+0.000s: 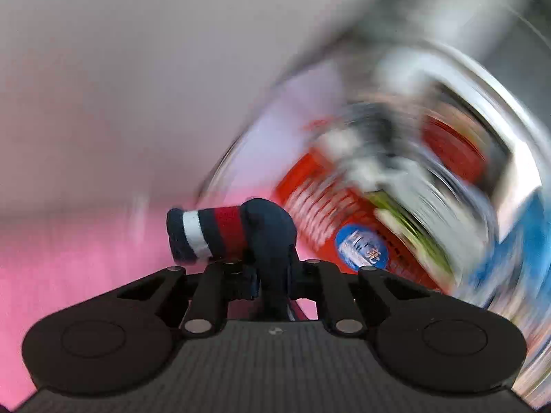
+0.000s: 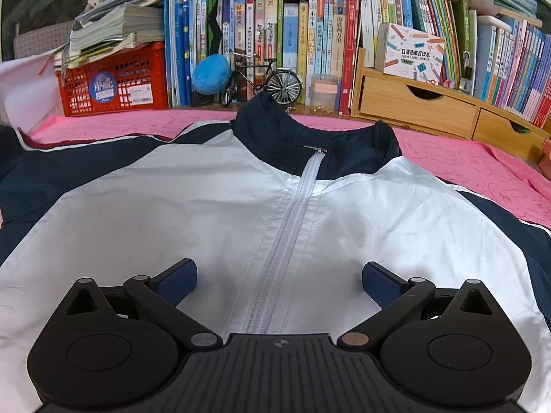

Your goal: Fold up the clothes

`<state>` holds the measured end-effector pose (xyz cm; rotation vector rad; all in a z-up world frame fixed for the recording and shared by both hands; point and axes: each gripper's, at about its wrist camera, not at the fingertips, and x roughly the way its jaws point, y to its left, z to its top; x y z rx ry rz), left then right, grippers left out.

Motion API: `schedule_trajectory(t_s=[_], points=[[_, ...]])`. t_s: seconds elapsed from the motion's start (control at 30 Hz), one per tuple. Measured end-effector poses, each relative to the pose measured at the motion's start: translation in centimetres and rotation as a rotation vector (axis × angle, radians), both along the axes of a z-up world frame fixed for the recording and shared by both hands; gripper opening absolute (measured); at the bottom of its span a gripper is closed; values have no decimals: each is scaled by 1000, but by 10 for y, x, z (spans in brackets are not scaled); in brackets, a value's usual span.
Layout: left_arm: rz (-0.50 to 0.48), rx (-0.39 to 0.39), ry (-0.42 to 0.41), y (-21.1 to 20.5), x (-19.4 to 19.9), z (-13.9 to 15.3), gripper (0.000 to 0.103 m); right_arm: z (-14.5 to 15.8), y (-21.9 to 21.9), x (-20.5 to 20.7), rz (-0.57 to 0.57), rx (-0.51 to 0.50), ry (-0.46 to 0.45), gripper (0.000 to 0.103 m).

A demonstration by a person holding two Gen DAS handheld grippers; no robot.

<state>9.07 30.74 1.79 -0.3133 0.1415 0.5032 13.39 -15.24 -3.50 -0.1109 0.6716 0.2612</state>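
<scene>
My left claw (image 1: 256,268) clamped on jacket cuff (image 1: 206,235), navy with white and red bands, lifted above pink table (image 1: 51,258); background motion-blurred. My right claw (image 2: 279,284) wide open, hovering over jacket (image 2: 206,206) spread flat, zipper (image 2: 286,241) closed, collar toward table's far edge.

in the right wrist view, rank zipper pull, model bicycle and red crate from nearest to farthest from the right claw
1. Zipper pull, straight ahead of the open right claw, at the jacket collar.
2. Model bicycle, beyond the collar, in front of the books.
3. Red crate, back left; nearly level with the bicycle, so these two are close.
</scene>
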Motion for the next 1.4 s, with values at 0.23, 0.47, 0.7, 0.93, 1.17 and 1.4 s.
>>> schedule_trajectory(t_s=[0.23,0.47,0.7,0.93,1.17,1.4], points=[[-346,571,332,-97,1,-14,58,0,0,0,-1,3,1,103],[-318,499,411,-98,-5,-28,71,-1,0,1,-3,3,1,103],[-371,1240,343,-193,-26,-63,92,0,0,1,-4,7,3,103],[-126,770,516,-109,49,-39,25,0,0,2,-7,9,5,103],[-14,290,553,-4,45,-24,53,-1,-2,3,-7,16,8,103],[-1,568,769,-37,47,-62,88,0,-5,3,-4,18,9,103]])
